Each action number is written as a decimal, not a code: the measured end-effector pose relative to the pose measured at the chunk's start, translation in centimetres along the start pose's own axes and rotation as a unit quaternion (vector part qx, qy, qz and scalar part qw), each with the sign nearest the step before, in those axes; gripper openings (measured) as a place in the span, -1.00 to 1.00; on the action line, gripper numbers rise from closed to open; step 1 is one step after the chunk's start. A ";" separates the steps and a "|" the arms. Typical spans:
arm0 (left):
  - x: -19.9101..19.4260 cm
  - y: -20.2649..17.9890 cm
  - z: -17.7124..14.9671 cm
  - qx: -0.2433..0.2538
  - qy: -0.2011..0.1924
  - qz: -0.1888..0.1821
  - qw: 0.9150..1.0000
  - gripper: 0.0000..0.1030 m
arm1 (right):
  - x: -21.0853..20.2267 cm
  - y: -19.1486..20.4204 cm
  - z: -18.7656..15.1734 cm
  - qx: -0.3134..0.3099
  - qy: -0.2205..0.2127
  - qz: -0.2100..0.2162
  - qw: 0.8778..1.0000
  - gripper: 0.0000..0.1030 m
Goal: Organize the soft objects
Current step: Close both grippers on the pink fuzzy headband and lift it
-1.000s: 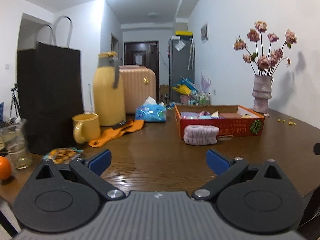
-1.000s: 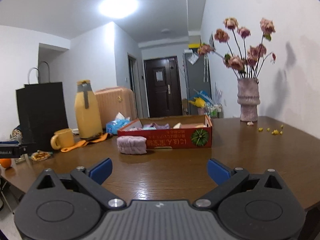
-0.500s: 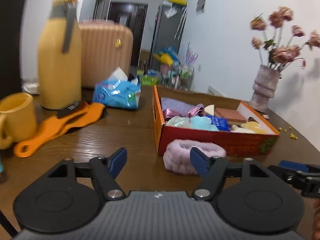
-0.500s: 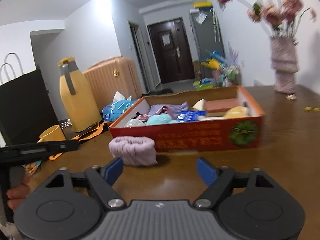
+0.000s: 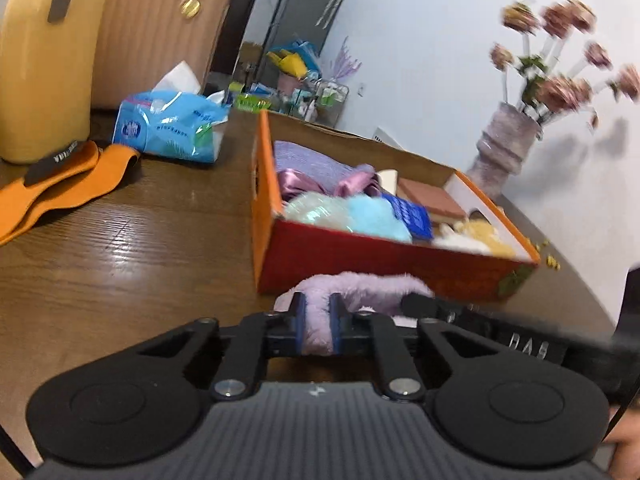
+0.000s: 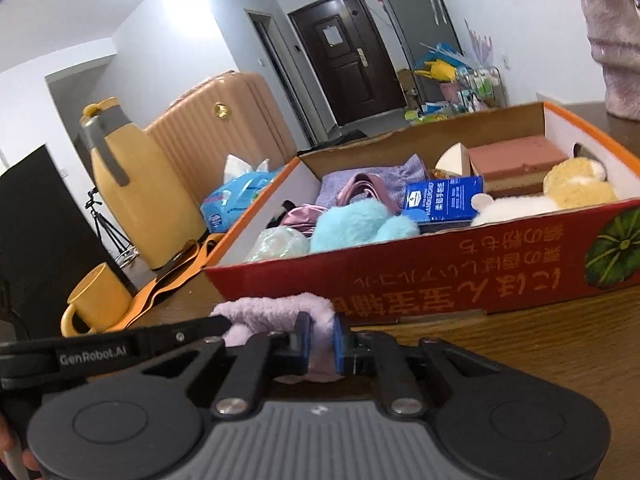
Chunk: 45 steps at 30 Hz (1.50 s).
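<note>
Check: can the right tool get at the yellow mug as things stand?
Probably not: the right tool is shut on the fluffy headband, and the left tool lies between it and the yellow mug.

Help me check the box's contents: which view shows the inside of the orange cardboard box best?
The right wrist view: the orange cardboard box is sharp, its contents distinct. The left wrist view shows it blurred and obliquely.

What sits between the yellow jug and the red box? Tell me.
In the left wrist view, the blue tissue pack lies on the table between the yellow jug and the red box, with the orange strap nearer the jug.
</note>
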<state>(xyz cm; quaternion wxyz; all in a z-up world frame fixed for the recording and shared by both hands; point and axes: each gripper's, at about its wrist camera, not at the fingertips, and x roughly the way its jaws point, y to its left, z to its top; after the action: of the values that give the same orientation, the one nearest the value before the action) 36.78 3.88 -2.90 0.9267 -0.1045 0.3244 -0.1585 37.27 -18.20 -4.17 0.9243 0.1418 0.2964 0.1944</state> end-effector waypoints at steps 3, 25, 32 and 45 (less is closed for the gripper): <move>-2.9 -1.8 -3.4 0.010 -0.007 -0.014 1.000 -0.79 | -3.7 1.4 -2.2 -0.054 -0.015 -0.018 0.998 -0.79; -12.3 -7.6 -11.5 0.019 -0.051 -0.016 0.998 -0.03 | -15.9 1.7 -10.1 -0.032 -0.061 -0.056 0.996 -0.07; -11.8 -8.1 -14.0 0.036 -0.012 -0.008 0.999 -0.17 | -15.4 1.8 -13.5 -0.033 -0.032 -0.072 0.996 -0.23; -12.8 -8.8 -16.3 0.050 0.005 -0.018 0.999 -0.22 | -18.9 2.5 -16.0 0.009 -0.052 -0.052 0.997 -0.18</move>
<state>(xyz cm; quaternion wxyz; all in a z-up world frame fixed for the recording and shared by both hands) 14.98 -1.09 -5.48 0.9260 -0.0627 0.3190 -0.1920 12.78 -21.95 -6.47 0.9459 0.1447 0.2568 0.1355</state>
